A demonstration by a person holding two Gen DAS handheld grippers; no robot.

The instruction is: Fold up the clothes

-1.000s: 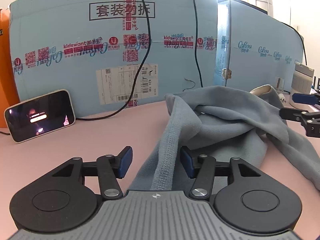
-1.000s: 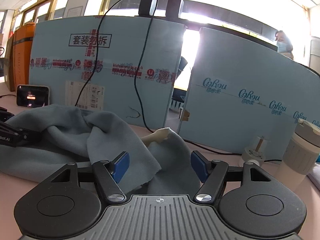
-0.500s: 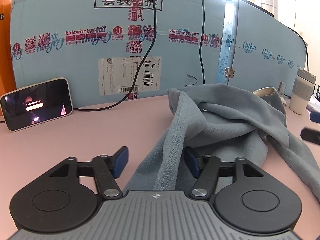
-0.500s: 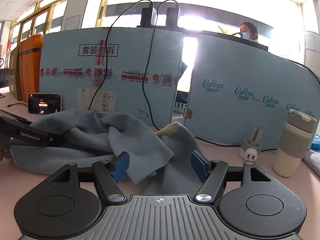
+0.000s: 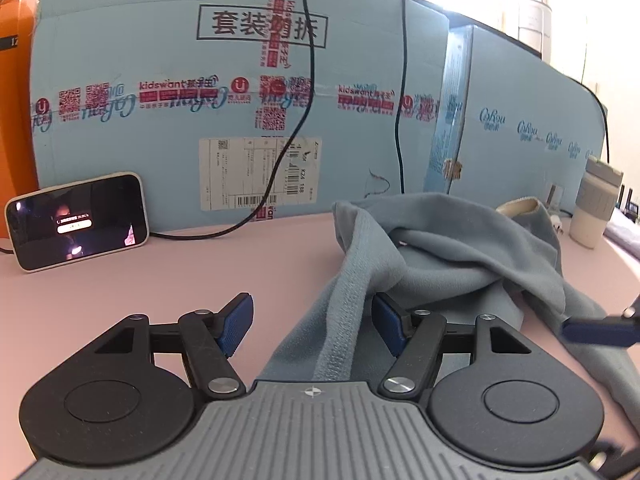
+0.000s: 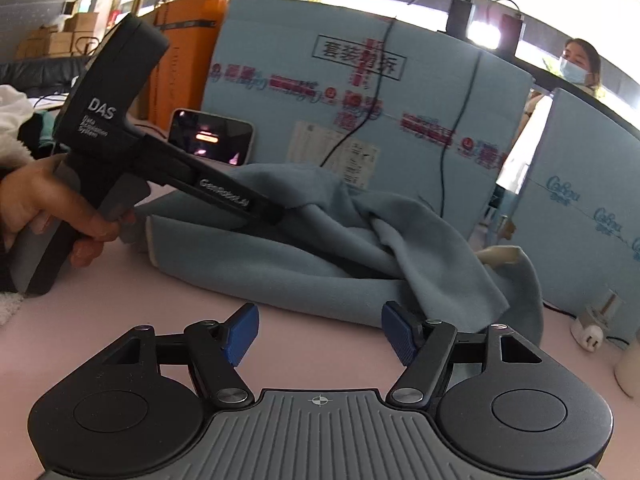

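From my left gripper [image 5: 312, 320] I see both blue pads standing apart, with a stitched hem of the grey-blue garment [image 5: 440, 248] running up between them; the right pad is just beside the cloth, the left pad is clear of it, so nothing is clamped. The garment lies crumpled on the pink table [image 5: 200, 280], heaped from 12 to 3 o'clock of this gripper, with a cream cuff [image 5: 518, 206] poking out at the far side near 2 o'clock.

My right gripper [image 6: 318, 332] is also spread wide, and only bare table shows between its pads. The garment's near edge runs across just beyond the fingertips from 10 to 2 o'clock, and a loose corner [image 6: 476, 296] hangs just behind the right pad.

In the right wrist view, a hand [image 6: 44, 208] holds the left tool at 9 o'clock, its fingers reaching over the cloth.

Open room: bare table spreads from 9 to 11 o'clock of the left gripper, up to the phone [image 5: 78, 222] leaning against the blue box [image 5: 180, 140]. A black cable [image 5: 280, 168] drapes down the box to the table behind the phone. At 3 o'clock a tumbler [image 5: 596, 204] stands near the table's right edge, and a white plug [image 6: 588, 330] lies beyond the garment's right end.
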